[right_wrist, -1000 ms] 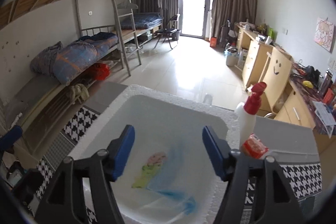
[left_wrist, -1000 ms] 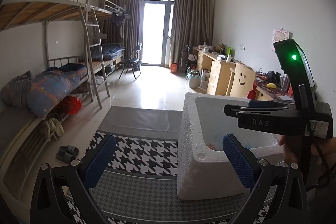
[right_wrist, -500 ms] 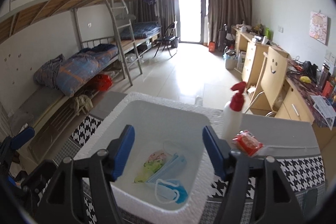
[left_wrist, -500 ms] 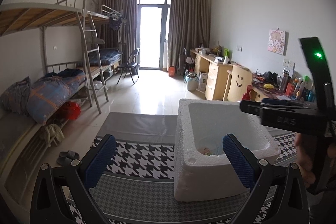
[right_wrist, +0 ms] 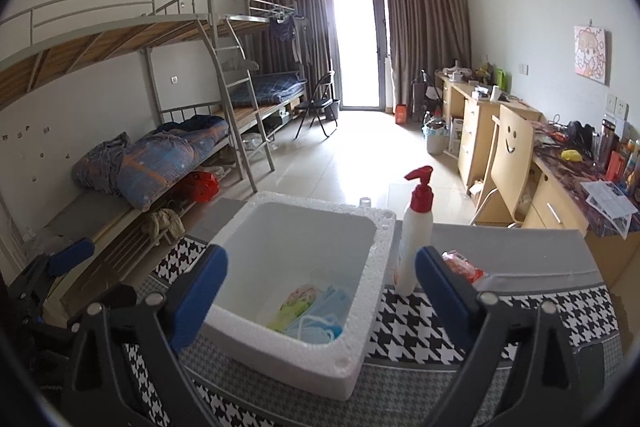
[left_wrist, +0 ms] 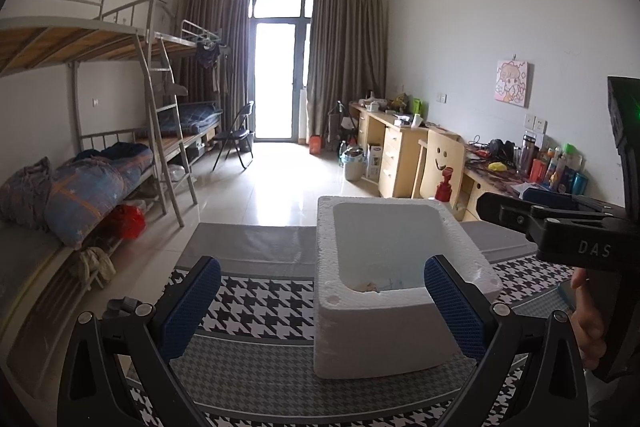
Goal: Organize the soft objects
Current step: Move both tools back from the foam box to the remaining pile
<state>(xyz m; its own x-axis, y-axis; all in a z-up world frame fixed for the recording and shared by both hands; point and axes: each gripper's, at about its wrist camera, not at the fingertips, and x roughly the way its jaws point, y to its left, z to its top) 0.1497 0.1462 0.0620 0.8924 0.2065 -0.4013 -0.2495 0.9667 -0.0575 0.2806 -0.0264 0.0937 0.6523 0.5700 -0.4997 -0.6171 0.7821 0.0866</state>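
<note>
A white foam box [right_wrist: 296, 287] stands on a houndstooth cloth [right_wrist: 416, 331]. Inside it lie blue face masks [right_wrist: 320, 319] and a green and pink soft item [right_wrist: 294, 305]. My right gripper [right_wrist: 320, 303] is open and empty, raised above the box's near side. My left gripper [left_wrist: 320, 303] is open and empty, held back from the box [left_wrist: 400, 291] at its left near side. In the left wrist view only a sliver of the box's contents [left_wrist: 380, 285] shows, and the right gripper's body [left_wrist: 580, 235] is at the right edge.
A white pump bottle with a red top [right_wrist: 414, 243] stands to the right of the box, with a red packet [right_wrist: 462, 265] beside it. A bunk bed [right_wrist: 168, 131] lines the left wall and desks with a chair [right_wrist: 512, 155] line the right.
Both grippers pulled back and up from the box, so the box looks smaller and lower. The right gripper left the inside of the box; masks and the soft item stay in it.
</note>
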